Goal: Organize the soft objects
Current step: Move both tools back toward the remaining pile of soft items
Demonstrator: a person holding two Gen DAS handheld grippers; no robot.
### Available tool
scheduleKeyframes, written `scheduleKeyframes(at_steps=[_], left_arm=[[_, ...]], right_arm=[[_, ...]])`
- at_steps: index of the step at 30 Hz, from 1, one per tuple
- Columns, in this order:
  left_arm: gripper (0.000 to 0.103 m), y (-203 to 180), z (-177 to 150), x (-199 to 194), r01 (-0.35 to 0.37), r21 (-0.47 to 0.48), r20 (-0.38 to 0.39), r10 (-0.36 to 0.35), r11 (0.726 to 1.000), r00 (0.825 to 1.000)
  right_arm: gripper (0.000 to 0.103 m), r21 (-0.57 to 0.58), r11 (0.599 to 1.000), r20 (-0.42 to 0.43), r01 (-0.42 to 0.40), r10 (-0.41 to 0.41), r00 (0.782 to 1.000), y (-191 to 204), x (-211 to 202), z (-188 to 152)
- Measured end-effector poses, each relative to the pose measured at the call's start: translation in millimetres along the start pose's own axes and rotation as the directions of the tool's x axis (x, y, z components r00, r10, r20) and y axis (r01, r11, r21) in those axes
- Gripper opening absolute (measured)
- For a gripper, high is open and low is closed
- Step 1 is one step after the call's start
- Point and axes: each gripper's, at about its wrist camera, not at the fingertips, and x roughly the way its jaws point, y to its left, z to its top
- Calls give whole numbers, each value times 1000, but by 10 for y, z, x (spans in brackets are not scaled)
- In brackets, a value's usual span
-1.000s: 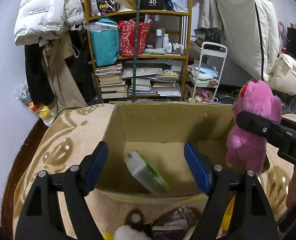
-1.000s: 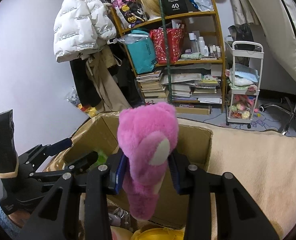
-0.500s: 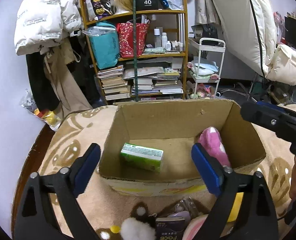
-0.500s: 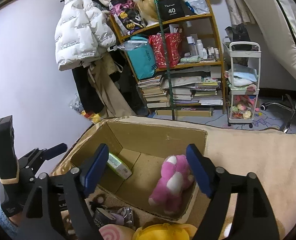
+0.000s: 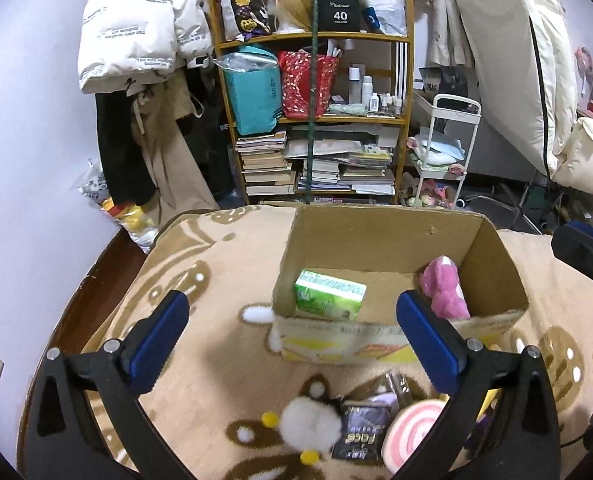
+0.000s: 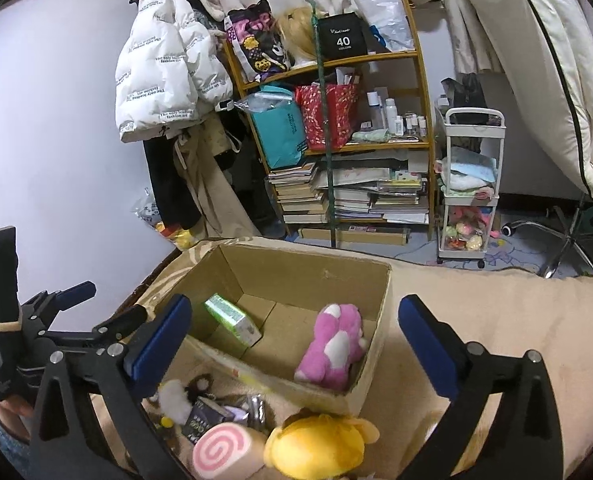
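1. A cluttered bedroom is surrounding a bed covered by a beige patterned blanket (image 5: 200, 280), with a crowded bookshelf (image 5: 316, 120) standing beyond it.
2. A cardboard box (image 6: 372, 364) is sitting open on the blanket, holding a pink plush bear (image 6: 332, 348) on the right and a green tissue pack (image 5: 330, 294) on the left.
3. The left gripper (image 5: 292, 332) and right gripper (image 6: 294, 334) are both hovering near the box's front edge, jaws opening wide, with nothing between them.
4. The step looks like a release just finished; next, each gripper would need to dip toward the loose pile.
5. Waiting just in front of the box, beneath the grippers, are a white pom-pom toy (image 5: 310, 424), a pink swirl roll cushion (image 6: 228, 454) and a yellow plush (image 6: 320, 446).
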Motion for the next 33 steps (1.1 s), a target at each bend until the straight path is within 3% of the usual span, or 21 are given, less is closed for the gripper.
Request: scheduleKeyframes(at_steps=[15,24,33], left_arm=[[102,98,-458,-628,0,-1,-13,0,1000,1000],[102,113,-656,-740,0,-10,-37,-1,1000,999],[102,153,-737,-620,6,-25,-70,-7,1000,998]], right_arm=[[103,-48,998,-25,47,-48,999,243,-488,-305],[103,-73,996,-60,59,-64,996,358,-612,-577],[103,-110,991,-93,73,-83,992,420,-466,-695]])
